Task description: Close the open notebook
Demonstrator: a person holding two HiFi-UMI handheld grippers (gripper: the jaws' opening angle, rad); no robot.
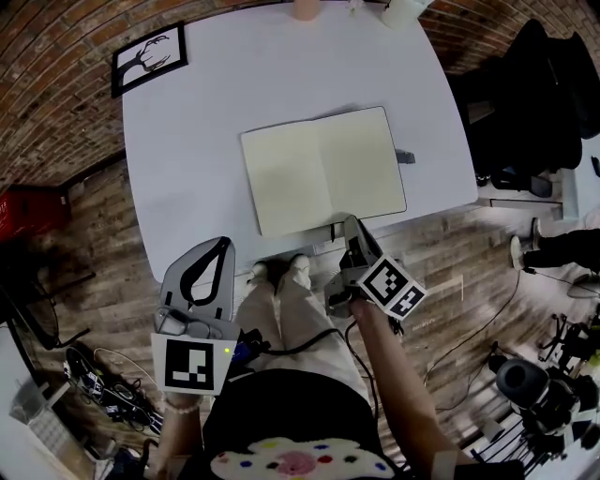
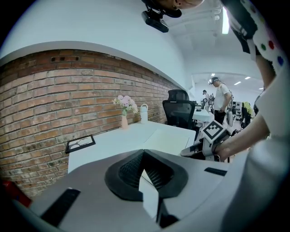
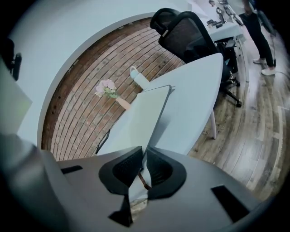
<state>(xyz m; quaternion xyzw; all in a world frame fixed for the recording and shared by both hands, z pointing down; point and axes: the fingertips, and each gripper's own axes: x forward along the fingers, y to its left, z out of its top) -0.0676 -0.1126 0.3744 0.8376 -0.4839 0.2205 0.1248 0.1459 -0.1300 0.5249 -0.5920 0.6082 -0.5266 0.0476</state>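
Artwork in a black frame (image 1: pixel 148 58) lies flat at the far left corner of the white table (image 1: pixel 187 141). Nearer the person and off the table's near edge, the left gripper (image 1: pixel 223 246) hangs over the wooden floor beside the person's legs. Its own view shows its jaws pressed together at the tips with nothing between them (image 2: pixel 144 154).

Near the middle of the table, towards the near edge, lies the notebook (image 1: pixel 323 169). It is open flat with its blank cream pages facing up. Opened out, its long axis runs left to right across the table, with the right end turned slightly away from the person. The spine crosses that axis, running from the far side to the near side, its near end leaning a little right. A small dark tab sticks out at the right-hand edge.

The right gripper (image 1: pixel 350 225) reaches in from the table's near edge to the near edge of the notebook's right half. In the right gripper view its jaws (image 3: pixel 144 152) stand almost together, pinching that thin edge, and the pale notebook (image 3: pixel 145 113) stretches away from them.

At the table's far edge stand a pink vase (image 1: pixel 305 7) and a white bottle (image 1: pixel 405 9). Right of the table stands a black office chair (image 1: pixel 525 103).
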